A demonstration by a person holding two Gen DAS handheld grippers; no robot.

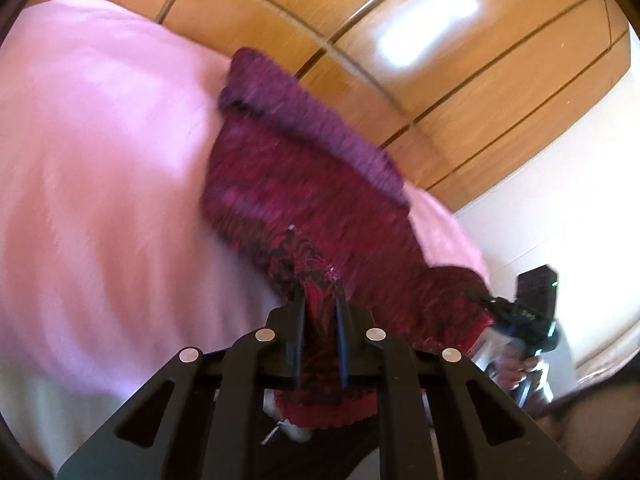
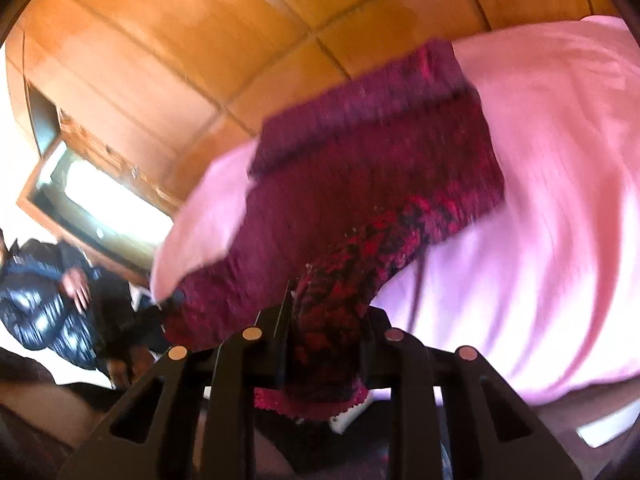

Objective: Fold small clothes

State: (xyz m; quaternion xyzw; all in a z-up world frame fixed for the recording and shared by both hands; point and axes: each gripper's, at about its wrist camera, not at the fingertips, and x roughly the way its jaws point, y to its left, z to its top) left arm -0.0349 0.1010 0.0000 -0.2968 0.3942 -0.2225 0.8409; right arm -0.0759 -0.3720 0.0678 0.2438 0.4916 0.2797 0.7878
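At the bottom centre of the left wrist view, the left gripper (image 1: pixel 320 300) is clenched on an edge of the red-and-purple knit garment (image 1: pixel 296 184), which stretches up across the pink sheet (image 1: pixel 100 152). In the right wrist view, the right gripper (image 2: pixel 326 308) likewise pinches the garment's other edge, low centre; wooden panelling (image 2: pixel 160 60) fills the top.
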